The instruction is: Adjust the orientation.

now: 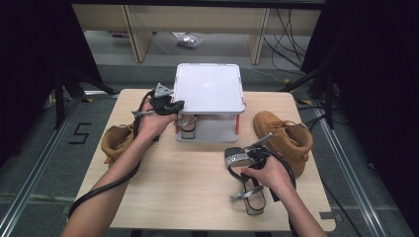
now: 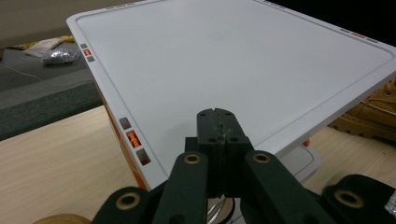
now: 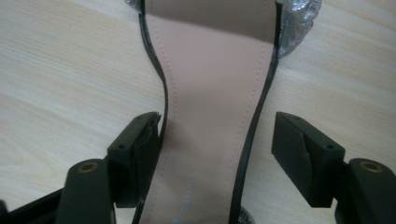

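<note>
A sandal with a silver toe strap and a beige insole lies on the wooden table at the front right. My right gripper is lowered over it, open, with its jaws standing either side of the insole's narrow middle. The left jaw is close against the sandal's black edge and the right jaw stands well off it. My left gripper is shut with nothing in it. It hovers at the front left corner of a white two-level rack. A second sandal sits on the rack's lower level.
One tan boot lies at the table's left edge, behind my left forearm. Another tan boot stands right of the rack, close to my right hand. Black cables trail from both grippers across the table.
</note>
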`<state>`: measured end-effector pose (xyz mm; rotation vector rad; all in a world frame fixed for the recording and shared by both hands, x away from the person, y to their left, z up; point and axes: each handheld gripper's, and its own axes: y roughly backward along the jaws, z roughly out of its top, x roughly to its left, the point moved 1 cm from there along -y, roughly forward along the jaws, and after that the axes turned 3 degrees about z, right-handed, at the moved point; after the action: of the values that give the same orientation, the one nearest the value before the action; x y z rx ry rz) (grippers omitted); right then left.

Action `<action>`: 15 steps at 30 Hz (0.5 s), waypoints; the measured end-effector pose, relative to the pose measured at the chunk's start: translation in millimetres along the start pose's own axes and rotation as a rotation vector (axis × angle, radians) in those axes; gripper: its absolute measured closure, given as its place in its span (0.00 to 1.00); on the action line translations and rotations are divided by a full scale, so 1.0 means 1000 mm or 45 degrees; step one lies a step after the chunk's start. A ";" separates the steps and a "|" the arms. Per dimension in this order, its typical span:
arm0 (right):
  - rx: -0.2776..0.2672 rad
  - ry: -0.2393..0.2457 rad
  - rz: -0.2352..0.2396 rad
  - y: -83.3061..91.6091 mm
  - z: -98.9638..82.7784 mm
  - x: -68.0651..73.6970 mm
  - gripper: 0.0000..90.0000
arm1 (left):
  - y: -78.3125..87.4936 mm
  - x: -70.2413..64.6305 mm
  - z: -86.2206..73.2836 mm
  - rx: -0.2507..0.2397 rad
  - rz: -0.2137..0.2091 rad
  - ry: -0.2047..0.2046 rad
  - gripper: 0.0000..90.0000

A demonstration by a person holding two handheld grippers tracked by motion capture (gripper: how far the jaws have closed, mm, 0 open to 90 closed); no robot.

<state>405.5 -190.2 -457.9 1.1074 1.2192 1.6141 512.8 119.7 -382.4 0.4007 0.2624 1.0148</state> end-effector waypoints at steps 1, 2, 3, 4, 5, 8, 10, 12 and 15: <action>0.004 0.017 0.012 0.000 0.000 0.000 0.37 | 0.000 0.000 0.000 0.001 0.000 -0.001 0.99; 0.009 0.018 0.011 0.000 0.000 0.001 0.37 | 0.000 0.000 0.000 0.002 -0.001 -0.002 0.99; -0.002 0.015 0.030 0.000 0.000 0.003 0.37 | 0.000 0.000 0.000 0.003 -0.001 -0.003 0.99; 0.007 0.017 0.048 0.001 0.000 0.004 0.36 | 0.000 0.000 0.000 0.004 -0.001 -0.003 0.99; 0.012 0.016 0.053 0.002 0.000 0.006 0.36 | 0.000 0.000 0.000 0.003 -0.001 -0.002 0.99; -0.002 0.022 0.017 -0.001 0.000 0.006 0.36 | 0.000 0.000 0.000 0.003 -0.001 -0.002 0.99; 0.020 0.031 0.029 -0.004 0.000 0.005 0.36 | 0.000 0.000 0.000 0.001 -0.001 0.000 0.99; 0.014 0.029 0.008 -0.009 -0.001 0.005 0.35 | 0.000 0.000 0.000 0.001 0.000 -0.001 0.99; 0.055 0.033 0.009 -0.015 -0.001 0.005 0.35 | 0.000 0.000 0.000 0.004 -0.001 -0.005 0.99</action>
<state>404.8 -183.0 -472.0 1.1224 1.2735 1.6186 513.1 119.7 -382.0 0.4056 0.2605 1.0124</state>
